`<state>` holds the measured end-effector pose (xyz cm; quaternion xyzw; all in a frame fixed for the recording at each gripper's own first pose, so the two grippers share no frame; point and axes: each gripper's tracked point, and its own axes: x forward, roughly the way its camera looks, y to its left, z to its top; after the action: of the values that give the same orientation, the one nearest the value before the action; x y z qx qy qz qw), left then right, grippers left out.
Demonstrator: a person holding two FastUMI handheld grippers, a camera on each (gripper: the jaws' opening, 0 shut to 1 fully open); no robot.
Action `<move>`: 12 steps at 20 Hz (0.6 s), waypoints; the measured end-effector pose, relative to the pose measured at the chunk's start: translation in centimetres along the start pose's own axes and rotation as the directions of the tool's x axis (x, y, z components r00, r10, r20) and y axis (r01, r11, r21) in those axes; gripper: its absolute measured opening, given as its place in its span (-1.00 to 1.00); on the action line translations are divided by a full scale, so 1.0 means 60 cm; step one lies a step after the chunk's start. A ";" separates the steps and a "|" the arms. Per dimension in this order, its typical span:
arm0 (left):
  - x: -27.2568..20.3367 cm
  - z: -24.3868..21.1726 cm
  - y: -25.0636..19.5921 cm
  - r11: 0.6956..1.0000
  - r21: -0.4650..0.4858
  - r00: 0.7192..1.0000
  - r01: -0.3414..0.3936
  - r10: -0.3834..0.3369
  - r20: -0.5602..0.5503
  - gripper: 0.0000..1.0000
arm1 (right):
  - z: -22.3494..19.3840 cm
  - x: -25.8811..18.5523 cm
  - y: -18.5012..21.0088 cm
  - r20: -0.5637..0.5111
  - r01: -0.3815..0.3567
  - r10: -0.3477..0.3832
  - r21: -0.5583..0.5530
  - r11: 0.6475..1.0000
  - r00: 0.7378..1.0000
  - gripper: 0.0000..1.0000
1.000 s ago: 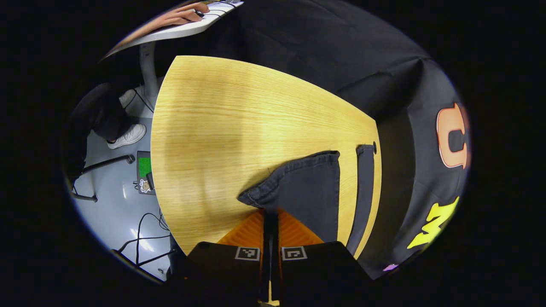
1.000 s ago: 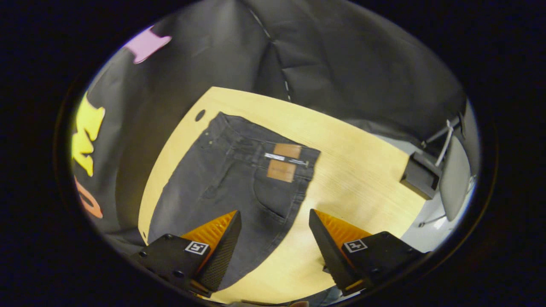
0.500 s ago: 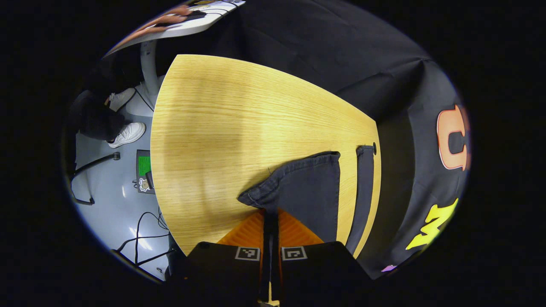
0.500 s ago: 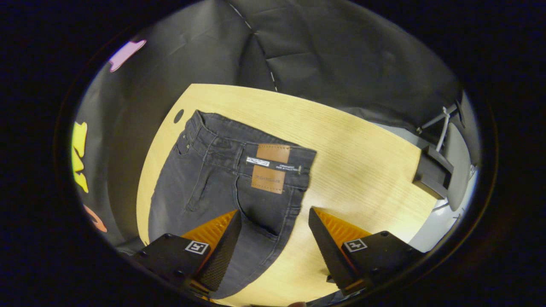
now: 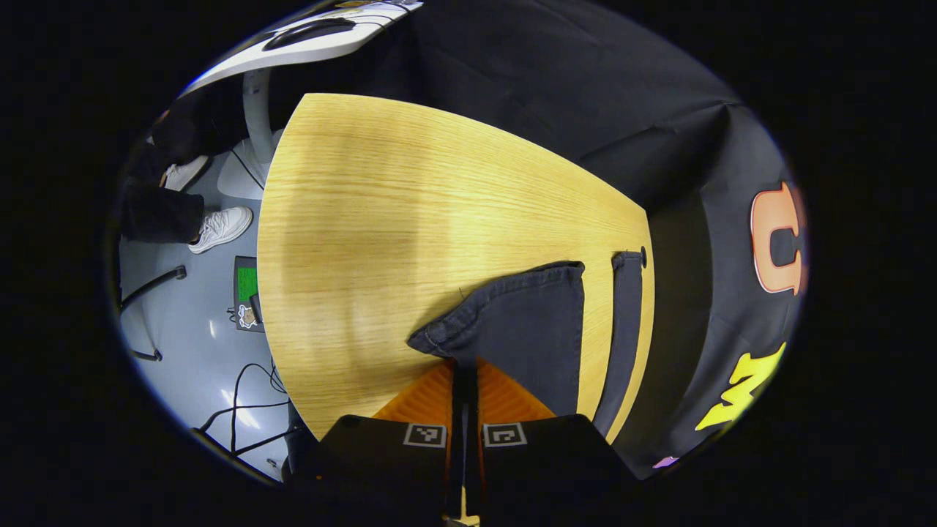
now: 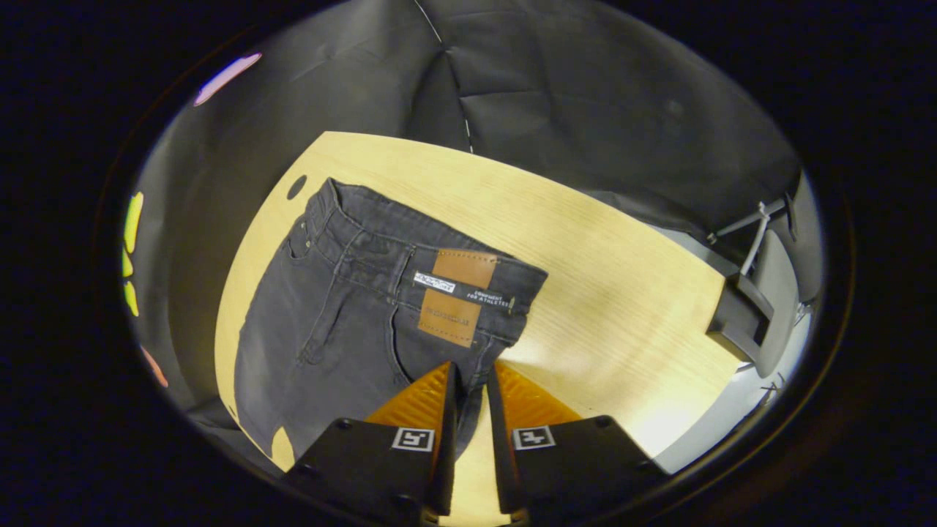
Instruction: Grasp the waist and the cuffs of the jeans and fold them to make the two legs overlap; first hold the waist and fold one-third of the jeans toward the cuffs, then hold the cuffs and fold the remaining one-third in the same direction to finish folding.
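Dark denim lies flat along the far edge of your wooden table [image 6: 629, 293], with the jeans [image 6: 344, 322] unfolded. In the right gripper view the waist [image 6: 410, 241] and its brown patch [image 6: 454, 296] face up. In the left gripper view the two legs lie apart, one cuff [image 5: 512, 307] just ahead of your fingers and the other [image 5: 627, 293] as a narrow strip near the table's edge, so the legs do not overlap.

Your left gripper [image 5: 463, 366] has its fingers pressed together on the near corner of the cuff, pinching the denim. Your right gripper [image 6: 470, 384] has its fingers drawn close on the side edge of the jeans just below the waist; cloth runs between them, so it looks like a pinch, though contact on both sides is hard to confirm.

You appear to be at the start: both grips are about in place, while the leg overlap and both one-third folds are left to do.
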<state>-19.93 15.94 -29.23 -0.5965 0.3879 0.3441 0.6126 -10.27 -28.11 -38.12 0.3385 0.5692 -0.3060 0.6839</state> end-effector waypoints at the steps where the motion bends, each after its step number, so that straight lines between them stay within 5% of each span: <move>1: 0.000 0.001 0.000 1.000 0.003 1.000 -0.002 0.002 -0.001 -0.91 | 0.005 -0.003 0.006 0.017 -0.005 0.005 0.023 1.000 1.000 -1.00; 7: 0.001 0.001 -0.004 1.000 -0.002 1.000 -0.011 0.011 -0.011 -0.94 | 0.004 -0.007 0.005 0.016 -0.030 0.030 0.018 0.999 0.999 -1.00; 12: -0.008 0.008 -0.024 0.999 -0.043 0.999 -0.031 0.030 -0.019 -0.94 | 0.017 -0.038 0.021 0.031 -0.147 0.145 0.099 0.984 0.989 -0.98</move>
<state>-18.82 16.37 -28.14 -0.6068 0.3952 0.3561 0.5906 -9.06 -28.12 -35.60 0.4097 0.5186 -0.2874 0.6932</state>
